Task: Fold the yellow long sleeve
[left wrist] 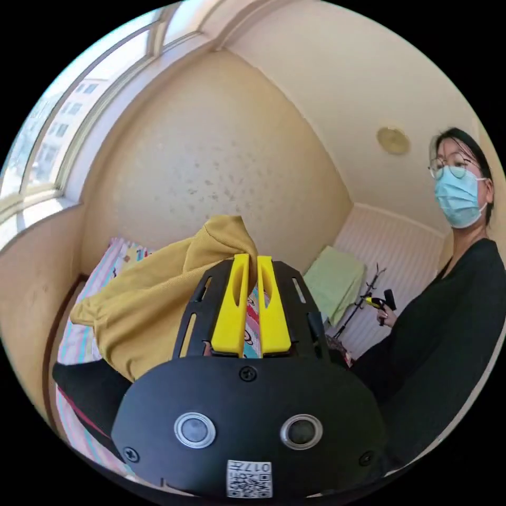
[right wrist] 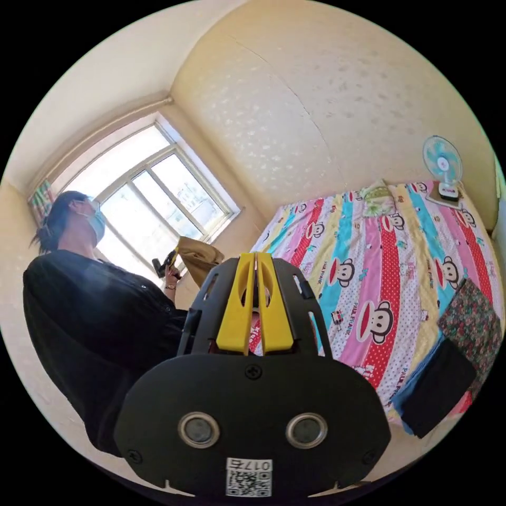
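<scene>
While clamped in the left gripper, the shirt hangs frame-centre, likely lifted for spreading; right gripper closed, empty, over the bed.

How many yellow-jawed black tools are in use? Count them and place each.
2. The left tool is clamped on the raised mustard-yellow fabric long sleeve. The right tool is shut and empty, pointing toward the striped cartoon-print bedsheet. None seems hidden.
</scene>
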